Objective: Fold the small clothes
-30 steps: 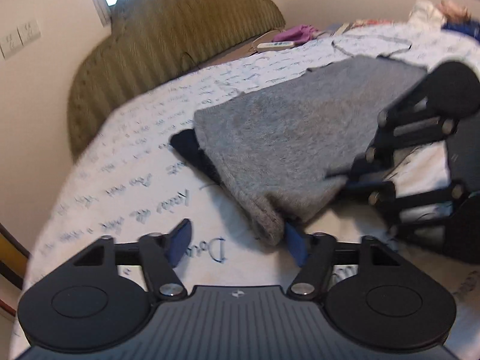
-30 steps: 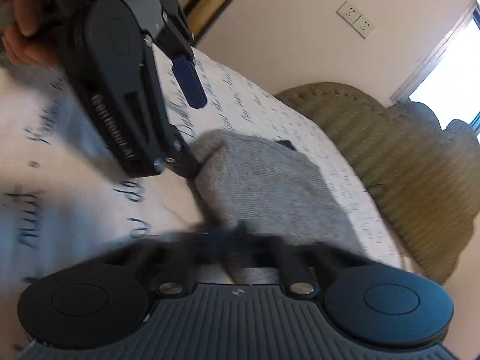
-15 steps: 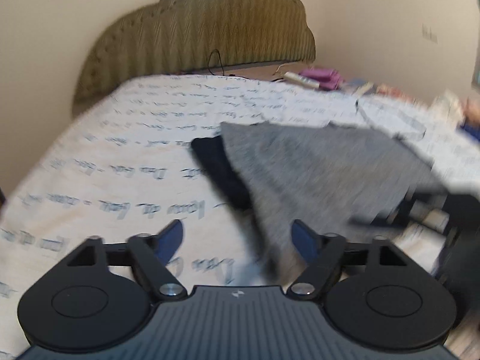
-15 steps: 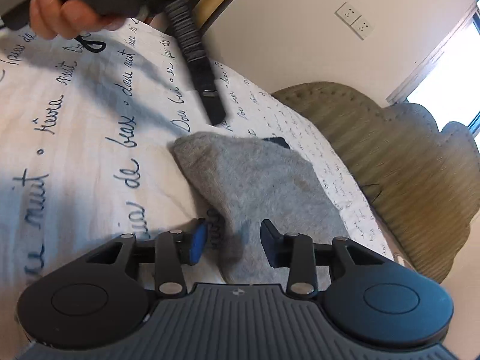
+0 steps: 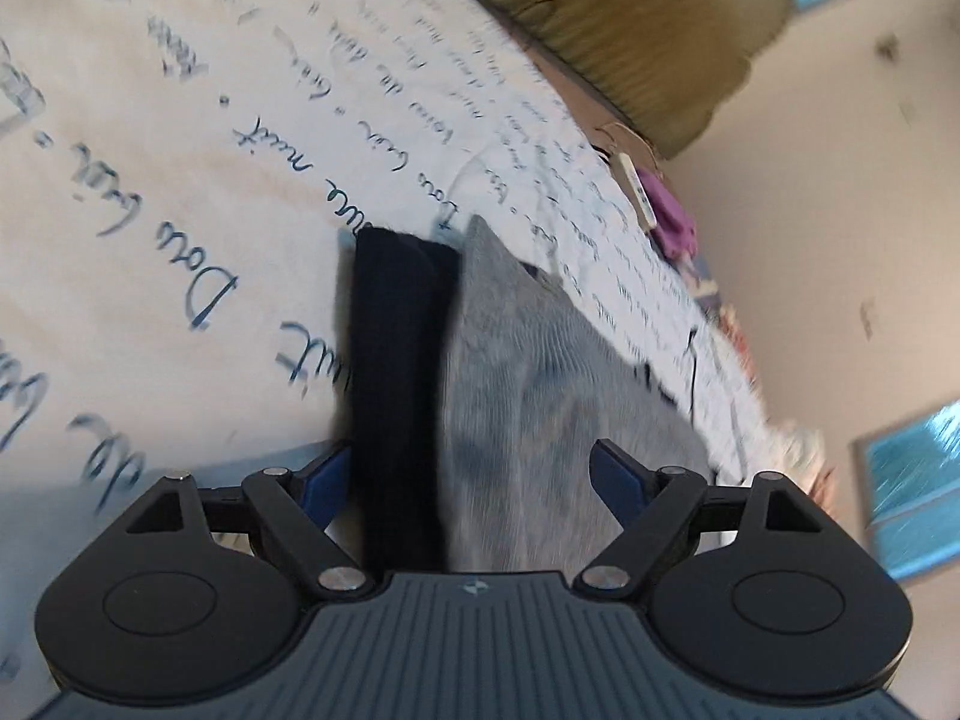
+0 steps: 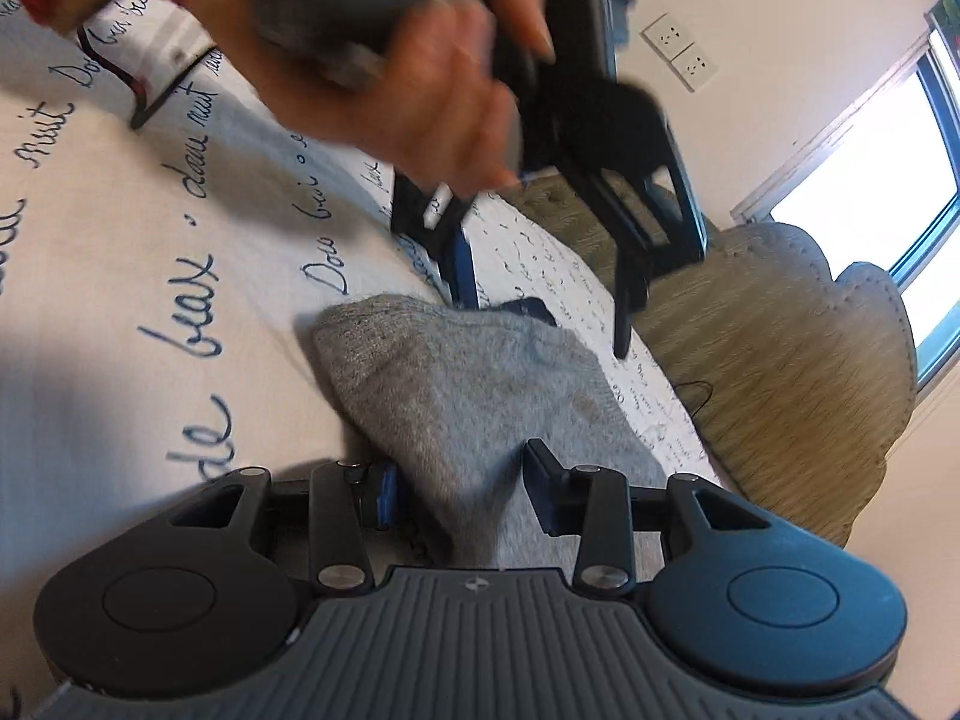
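A grey knitted garment lies folded on the bedsheet, with a dark navy piece along its edge. My right gripper is open at the near end of the grey garment, which runs between its fingers without being pinched. My left gripper is open wide, low over the navy piece and the grey garment, both lying between its fingers. In the right wrist view a hand holds the left gripper tilted over the garment's far end.
The white sheet with dark script covers the bed. An olive padded headboard stands behind it. A white remote and a purple cloth lie at the bed's far side. Wall sockets and a window are beyond.
My right gripper went from shut on the grey garment to open. My left gripper opened wider, rolled, and swung round to the garment's far end by the navy piece.
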Available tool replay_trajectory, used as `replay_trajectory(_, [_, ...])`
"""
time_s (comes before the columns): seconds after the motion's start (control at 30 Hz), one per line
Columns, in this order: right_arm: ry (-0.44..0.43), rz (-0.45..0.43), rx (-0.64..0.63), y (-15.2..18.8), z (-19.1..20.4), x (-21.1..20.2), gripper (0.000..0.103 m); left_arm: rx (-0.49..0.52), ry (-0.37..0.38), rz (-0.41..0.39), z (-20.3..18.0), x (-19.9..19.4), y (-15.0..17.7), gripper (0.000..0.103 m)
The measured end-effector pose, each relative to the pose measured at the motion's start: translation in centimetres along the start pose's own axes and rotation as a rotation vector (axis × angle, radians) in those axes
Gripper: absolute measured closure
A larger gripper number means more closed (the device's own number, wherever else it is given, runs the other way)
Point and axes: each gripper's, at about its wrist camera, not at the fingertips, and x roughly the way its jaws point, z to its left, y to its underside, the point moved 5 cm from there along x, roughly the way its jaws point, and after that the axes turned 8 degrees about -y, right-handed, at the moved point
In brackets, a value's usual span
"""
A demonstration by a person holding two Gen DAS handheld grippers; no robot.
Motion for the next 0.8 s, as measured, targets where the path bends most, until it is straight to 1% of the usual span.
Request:
replay_trajectory(0.07, [0.005,-0.002,0.002,-0.3,0.1,0.5,0.057,-0.013,0.007,0.004,-0.1,1.1,-0.8,0.019])
replay_trajectory(0.27, [0.017,-0.011,0.029,-1.0,0.1,1.1,0.057,0.011,0.003,-0.004,-1.4,3.3,-3.0,0.019])
replay_trajectory(0.4, [0.023,-0.022,0.047,-1.5,0.3,1.7,0.057,0.06,-0.019,-0.017,-2.4,4.5,-3.8,0.02])
replay_trajectory(0.43, [0.012,-0.023,0.052,-1.7,0.3,1.7,0.06,0.08,-0.034,-0.024,-2.7,4.6,-3.9,0.025])
replay_trajectory(0.47, [-0.004,-0.023,0.057,-1.7,0.4,1.8,0.064,0.104,-0.054,-0.028,-3.0,4.9,-4.0,0.038])
replay_trajectory(0.53, [-0.026,-0.026,0.065,-1.8,0.4,1.9,0.068,0.153,-0.108,-0.03,-3.5,5.6,-4.0,0.053])
replay_trajectory(0.57, [-0.035,-0.028,0.066,-1.8,0.5,1.9,0.07,0.171,-0.125,-0.035,-3.6,5.7,-4.0,0.059])
replay_trajectory(0.6, [-0.038,-0.03,0.064,-1.8,0.7,1.9,0.07,0.181,-0.14,-0.043,-3.6,5.8,-4.1,0.062])
replay_trajectory(0.63, [-0.038,-0.033,0.061,-1.8,0.8,1.9,0.07,0.185,-0.153,-0.047,-3.6,5.9,-4.1,0.072])
replay_trajectory(0.67, [-0.039,-0.036,0.058,-1.7,0.9,1.8,0.073,0.184,-0.168,-0.051,-3.5,5.9,-4.2,0.079])
replay_trajectory(0.73, [-0.048,-0.038,0.057,-1.7,0.9,1.7,0.08,0.179,-0.188,-0.06,-3.1,5.8,-4.2,0.086])
replay_trajectory(0.8, [-0.057,-0.042,0.066,-1.7,0.9,1.5,0.082,0.177,-0.208,-0.074,-3.1,5.5,-4.1,0.089])
